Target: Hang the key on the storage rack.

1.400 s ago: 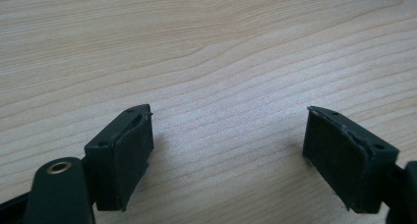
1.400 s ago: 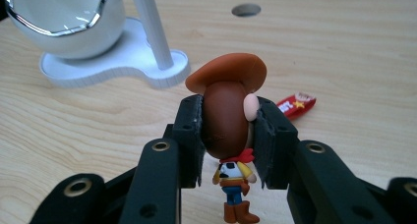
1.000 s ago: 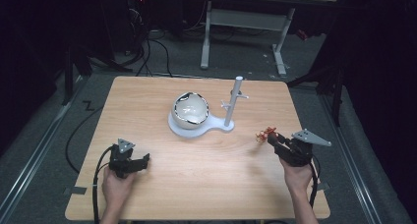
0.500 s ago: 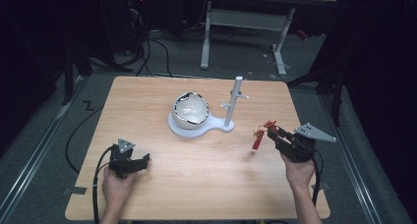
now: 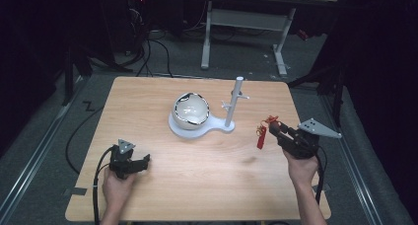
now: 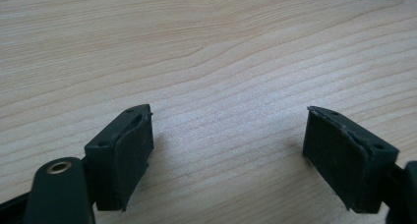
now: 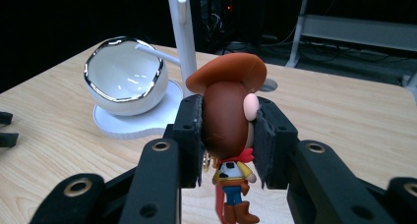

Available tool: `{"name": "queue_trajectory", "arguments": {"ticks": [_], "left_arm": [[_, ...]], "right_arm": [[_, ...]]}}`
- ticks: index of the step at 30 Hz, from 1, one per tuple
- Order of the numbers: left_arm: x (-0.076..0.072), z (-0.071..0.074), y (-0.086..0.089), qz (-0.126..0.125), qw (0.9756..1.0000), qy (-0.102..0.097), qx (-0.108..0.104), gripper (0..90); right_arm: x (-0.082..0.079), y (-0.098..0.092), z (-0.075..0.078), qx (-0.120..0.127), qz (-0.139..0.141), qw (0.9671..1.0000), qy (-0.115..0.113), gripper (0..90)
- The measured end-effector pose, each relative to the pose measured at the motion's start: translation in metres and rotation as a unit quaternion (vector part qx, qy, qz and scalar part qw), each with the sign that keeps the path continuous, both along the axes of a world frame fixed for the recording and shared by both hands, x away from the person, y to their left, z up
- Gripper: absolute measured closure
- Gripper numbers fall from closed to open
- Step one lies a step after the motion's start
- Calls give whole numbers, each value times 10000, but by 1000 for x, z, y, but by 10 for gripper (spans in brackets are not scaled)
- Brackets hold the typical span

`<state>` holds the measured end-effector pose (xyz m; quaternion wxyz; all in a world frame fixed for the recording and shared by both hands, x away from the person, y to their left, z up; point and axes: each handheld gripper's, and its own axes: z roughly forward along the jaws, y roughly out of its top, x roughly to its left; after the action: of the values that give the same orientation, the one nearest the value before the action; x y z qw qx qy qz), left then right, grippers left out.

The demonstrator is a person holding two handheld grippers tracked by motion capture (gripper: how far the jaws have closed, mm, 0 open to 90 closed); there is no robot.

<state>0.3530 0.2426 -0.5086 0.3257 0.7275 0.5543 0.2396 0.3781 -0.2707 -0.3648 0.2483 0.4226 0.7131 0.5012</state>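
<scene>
My right tongs (image 7: 226, 140) clamp the cowboy figure (image 7: 228, 135) by its head, held above the counter (image 5: 207, 161), right of the white stand (image 5: 231, 106). My left tongs (image 6: 226, 155) gape empty, low over the counter.

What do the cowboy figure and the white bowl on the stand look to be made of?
Cowboy figure: probably moulded plastic or vinyl, smooth with a soft sheen on the brown head and hat. White bowl: looks like glossy glazed ceramic, perhaps plastic; bright reflections inside and a shiny metallic-looking rim.
</scene>
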Motion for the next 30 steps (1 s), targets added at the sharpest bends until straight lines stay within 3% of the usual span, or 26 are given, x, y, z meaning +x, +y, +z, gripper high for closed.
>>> {"name": "queue_trajectory", "arguments": {"ticks": [14,30], "left_arm": [[0,0,0,-1,10000,0,-1,196],[0,0,0,0,10000,0,0,196]], "right_arm": [[10,11,29,51,165,9997,-196,673],[27,30,43,77,281,9993,-249,674]]}}
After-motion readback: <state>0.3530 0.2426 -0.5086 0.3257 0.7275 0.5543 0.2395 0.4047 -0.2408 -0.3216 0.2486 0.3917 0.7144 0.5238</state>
